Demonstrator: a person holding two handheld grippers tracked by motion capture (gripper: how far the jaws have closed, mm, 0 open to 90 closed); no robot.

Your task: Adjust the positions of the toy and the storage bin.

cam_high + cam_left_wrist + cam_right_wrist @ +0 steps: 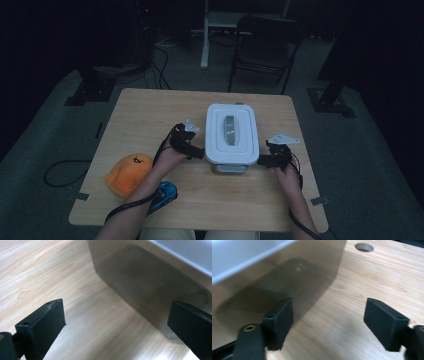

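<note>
both grippers, left (199, 151) and right (262, 160), flank the white-lidded container (231, 134), fingers spread wide.

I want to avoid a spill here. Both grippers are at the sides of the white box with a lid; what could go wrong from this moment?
1. The left gripper and right gripper are open at the white lidded container, with nothing clamped; a lift could slip.
2. The container's wall looks smooth, so the fingers may slide.
3. The orange plush toy lies near the left forearm and could be knocked.
</note>
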